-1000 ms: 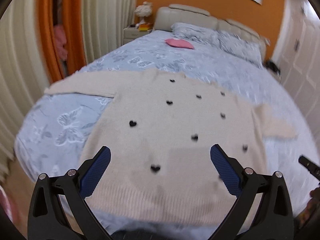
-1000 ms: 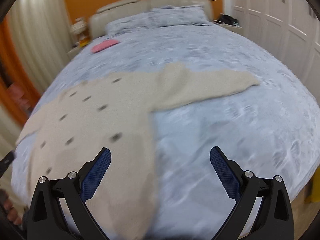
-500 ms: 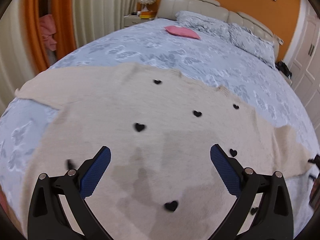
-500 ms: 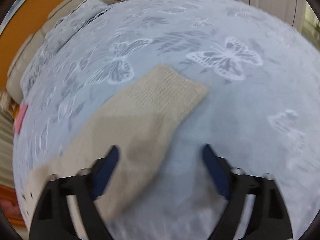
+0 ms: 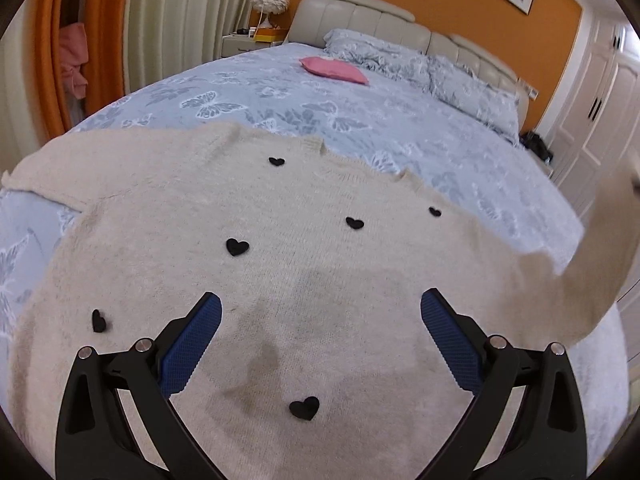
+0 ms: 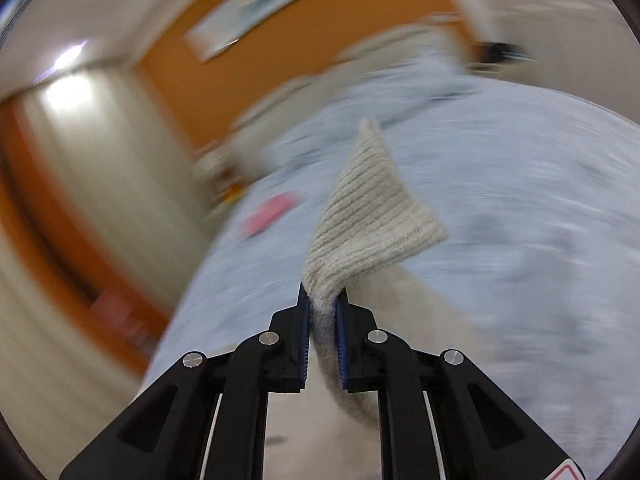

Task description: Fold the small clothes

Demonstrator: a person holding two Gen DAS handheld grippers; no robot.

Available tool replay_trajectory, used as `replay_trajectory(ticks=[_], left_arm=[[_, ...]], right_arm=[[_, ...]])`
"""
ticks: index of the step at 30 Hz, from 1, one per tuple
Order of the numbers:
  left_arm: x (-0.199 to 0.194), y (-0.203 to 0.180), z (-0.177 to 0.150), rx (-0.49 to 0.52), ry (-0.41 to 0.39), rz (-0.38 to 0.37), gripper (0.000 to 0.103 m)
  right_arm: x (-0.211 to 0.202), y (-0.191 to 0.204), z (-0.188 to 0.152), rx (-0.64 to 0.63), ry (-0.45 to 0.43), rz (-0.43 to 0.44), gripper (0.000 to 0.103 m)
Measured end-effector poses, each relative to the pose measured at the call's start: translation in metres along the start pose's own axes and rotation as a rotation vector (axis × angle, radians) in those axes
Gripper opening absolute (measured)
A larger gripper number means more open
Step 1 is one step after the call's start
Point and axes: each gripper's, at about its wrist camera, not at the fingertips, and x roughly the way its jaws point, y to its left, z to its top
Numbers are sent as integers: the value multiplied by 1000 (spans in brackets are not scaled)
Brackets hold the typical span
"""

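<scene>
Right wrist view: right gripper (image 6: 322,300) jaws closing, ribbed cuff of the sleeve (image 6: 372,216) pinched between the blue pads, cuff standing up past the fingertips; background smeared, so nothing else there is reliable. Left wrist view: cream sweater (image 5: 280,280) with black hearts lies flat on the blue butterfly bedspread (image 5: 360,120), neckline toward the headboard, left sleeve out flat toward the curtains. Raised sleeve hangs at the right edge, off the bed, arcing from the shoulder seam. Left gripper (image 5: 320,340) jaws wide, nothing between them, poised over the lower chest panel and not touching it, as far as I can tell. Key relation: sleeve's long axis runs outward to the right of the body; judged next move is to carry the cuff leftward across the chest. Right hand has it; left is nearer the landing spot.
</scene>
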Motion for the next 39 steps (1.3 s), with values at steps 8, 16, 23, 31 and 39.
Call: replay_trajectory(ticks=[8,16,23,31,39], left_arm=[[-3,35,5,-142,50,-125,98],[54,48,35,-377,139,-228,98],[122,39,59,-417,208,-68,67],[114,53,61,-447,138,-149,11],[120,40,38,-376,133,-124,11]], right_arm=[[101,149,-72,-261,214,72,40],[34,2,-129,-94,166,-367,76],[82,-35,-176,-46,349,-357,67],[43,-33,-141,25,189,-278,11],[59,-66,-166,37,327,-347,15]])
